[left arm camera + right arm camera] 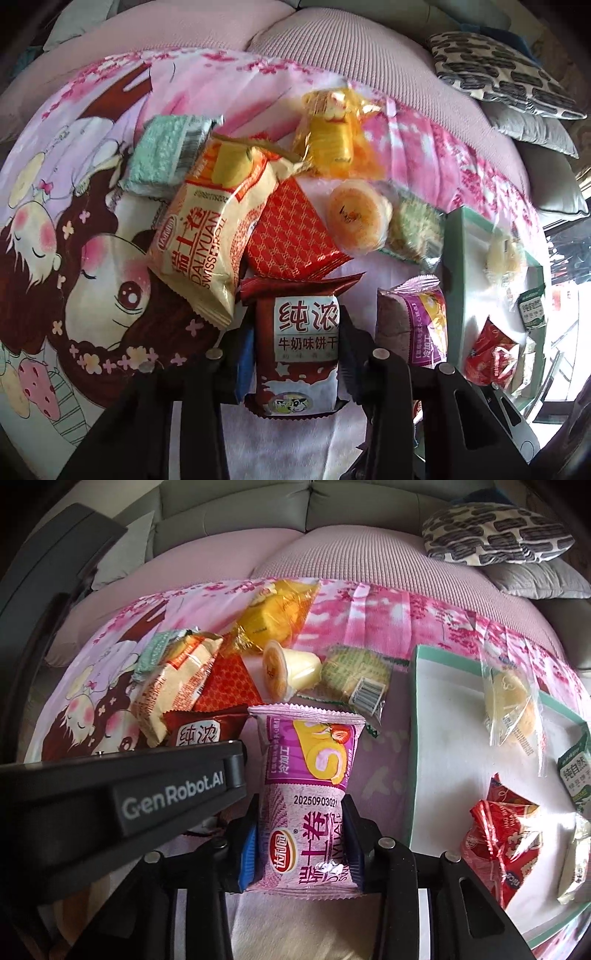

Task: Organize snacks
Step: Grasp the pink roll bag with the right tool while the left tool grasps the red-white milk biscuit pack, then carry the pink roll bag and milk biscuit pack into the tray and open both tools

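Gripping one snack each: left tool (295, 354) clamped the brown milk-biscuit pack (301, 347), right tool (301, 843) the purple "20250903" roll pack (308, 794), both beside the tray (415, 738) holding five snacks.

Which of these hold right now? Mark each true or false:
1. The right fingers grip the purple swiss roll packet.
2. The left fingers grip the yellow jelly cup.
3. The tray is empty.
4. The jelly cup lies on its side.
1. True: the right gripper is shut on the purple swiss roll packet.
2. False: the left gripper holds the red milk biscuit packet.
3. False: the tray holds several snacks, including a red candy bag.
4. True: the jelly cup lies tipped over.
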